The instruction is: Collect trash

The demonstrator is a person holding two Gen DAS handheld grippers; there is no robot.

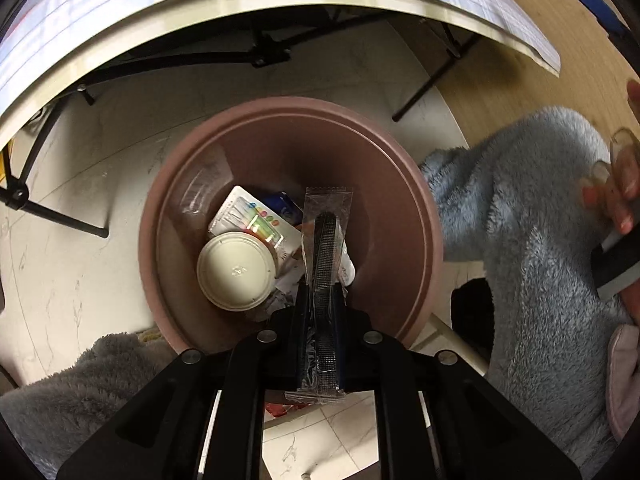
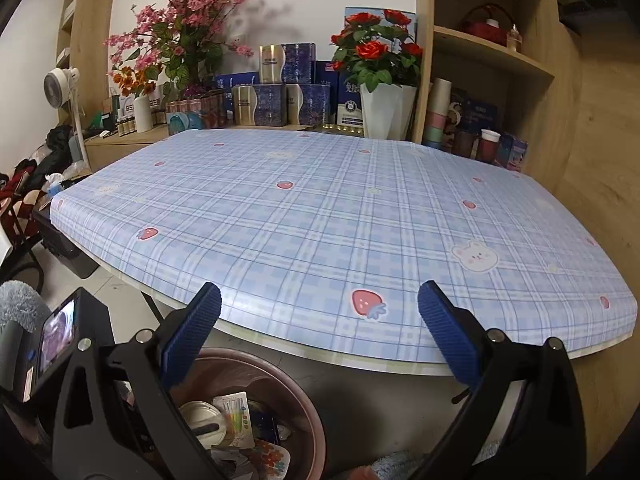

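The left gripper [image 1: 322, 308] points steeply down over the brown bin [image 1: 416, 216], its jaws clamped together on a clear sachet [image 1: 326, 240] with a dark strip inside. The sachet stands up between the pads and reaches toward twelve o'clock, above the bin's mouth. Beneath it in the bin lie a round cream lid [image 1: 236, 270] at about eight o'clock and a white card with coloured dots [image 1: 256, 220] just beyond it.

The right gripper [image 2: 320, 320] is held at a shallower tilt over the near edge of the checked tablecloth [image 2: 320, 208], its blue pads [image 2: 196, 332] standing well apart with nothing between them.

Only the left wrist view shows the fluffy blue sleeve [image 1: 532, 208] at three o'clock, a hand [image 1: 624, 188] at the frame's edge, and the table's black legs [image 1: 264, 54] underneath. Only the right wrist view shows the tabletop, the red roses [image 2: 376, 52] and pink blossoms [image 2: 192, 12] at twelve o'clock, the wooden shelves [image 2: 492, 52] at two o'clock, and the bin [image 2: 296, 396] low at six o'clock.
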